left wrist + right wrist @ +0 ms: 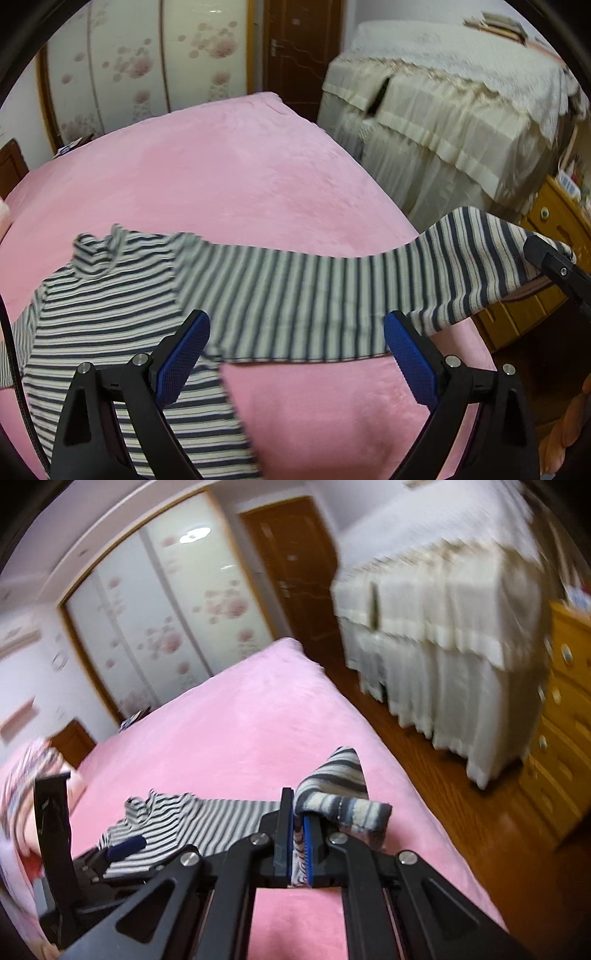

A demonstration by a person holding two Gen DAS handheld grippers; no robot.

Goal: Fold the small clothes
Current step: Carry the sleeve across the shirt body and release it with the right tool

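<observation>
A small navy-and-white striped turtleneck top lies on the pink bed cover, collar toward the far side. Its right sleeve is stretched out and lifted at the cuff. My right gripper is shut on that sleeve cuff and holds it above the bed's right edge; it also shows in the left wrist view. My left gripper is open and empty, hovering over the sleeve near the armpit; the right wrist view shows it at lower left.
A bed with a cream lace cover stands across a strip of wood floor on the right. A yellow wooden dresser is at far right. A floral wardrobe and a brown door are behind.
</observation>
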